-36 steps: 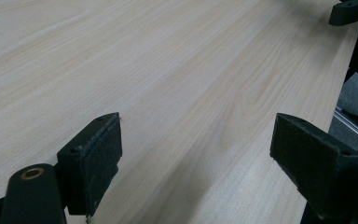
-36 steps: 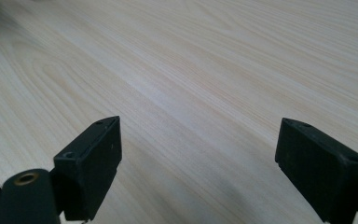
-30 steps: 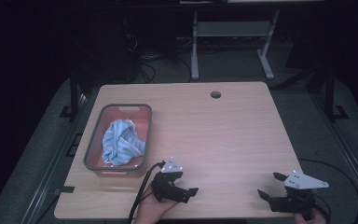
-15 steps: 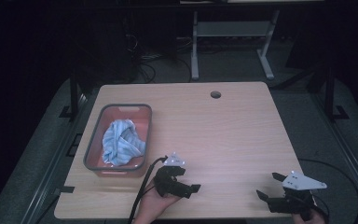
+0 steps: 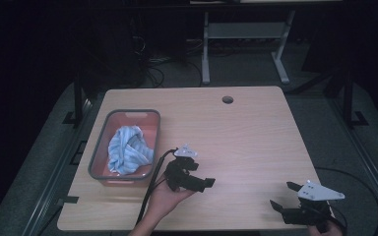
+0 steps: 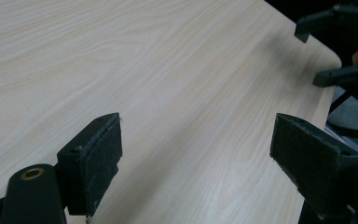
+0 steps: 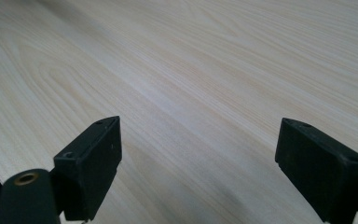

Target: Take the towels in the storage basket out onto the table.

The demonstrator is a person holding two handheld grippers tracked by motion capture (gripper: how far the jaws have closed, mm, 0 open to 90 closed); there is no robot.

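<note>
Two black two-jaw grippers sit over the near edge of the light wood-grain desk (image 5: 256, 137), both with jaws spread wide and holding nothing: the left gripper (image 5: 199, 176) near the middle of that edge, the right gripper (image 5: 284, 195) at the near right corner. The nearest thing to the left gripper is the crumpled light-blue cloth (image 5: 128, 150), which lies inside the grey-rimmed rectangular tray with a reddish floor (image 5: 100, 146) beside the desk's left edge, apart from both grippers.

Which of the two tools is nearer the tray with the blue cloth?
The left tool, just beside the tray holding the blue cloth; the right tool sits at the table's opposite near corner.
</note>
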